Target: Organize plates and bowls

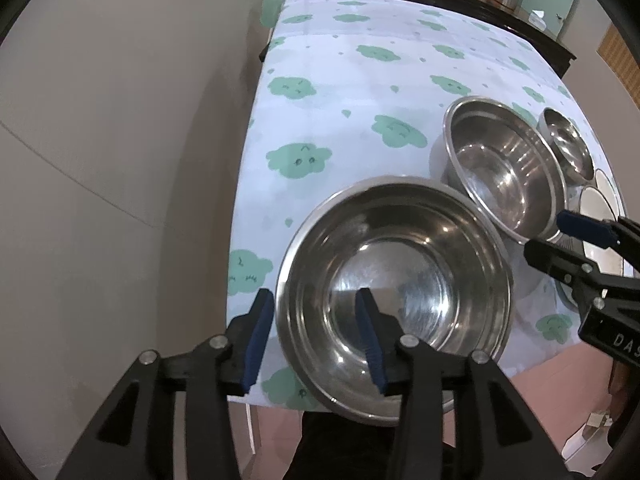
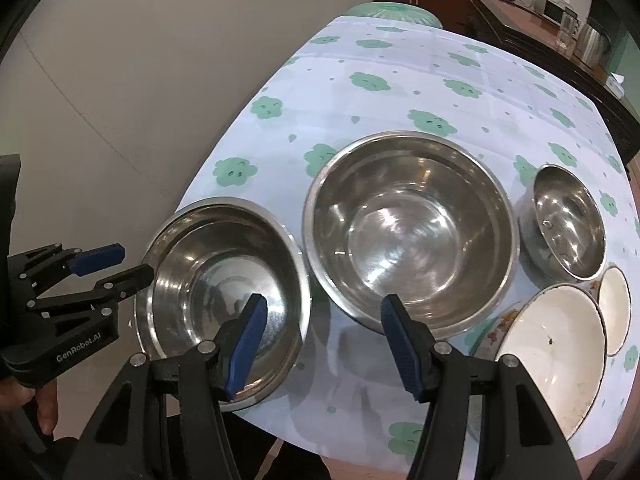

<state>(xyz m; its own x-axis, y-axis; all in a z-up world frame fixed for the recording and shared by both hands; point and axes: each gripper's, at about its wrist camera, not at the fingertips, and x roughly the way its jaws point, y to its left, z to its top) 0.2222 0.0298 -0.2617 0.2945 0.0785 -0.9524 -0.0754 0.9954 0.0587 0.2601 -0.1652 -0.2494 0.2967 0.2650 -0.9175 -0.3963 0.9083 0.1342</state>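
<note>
Steel bowls and white dishes sit on a table draped in a white cloth [image 2: 400, 80] printed with green clouds. The landmark is the largest steel bowl [image 2: 408, 240], upright near the cloth's middle. Just to its left, at the table's near corner and slightly overhanging the edge, sits a medium steel bowl [image 2: 224, 292], rim nearly touching the largest bowl's. To the right of the largest bowl sits a small steel bowl [image 2: 564, 224], close beside it but apart. In front and to the right of the largest bowl lies a wide white bowl [image 2: 552, 356], its inside speckled, and just beyond that a smaller white dish [image 2: 614, 308] partly cut off by the frame's edge.

The left gripper [image 1: 316, 336] points steeply down at the medium bowl, its blue-padded jaws apart; one finger is outside the near rim and the other over the bowl's inside, with neither pad visibly pressing on the metal. The right gripper [image 2: 320, 340] hovers in front of the largest bowl, jaws spread wide with only cloth and the gap between the two bowls between them; it holds nothing. Part of a hand [image 2: 44, 408] shows below the left gripper in the right wrist view.

Beyond the table's far end are a green stool [image 2: 394, 12] and a dark wooden sideboard [image 2: 520, 12].
</note>
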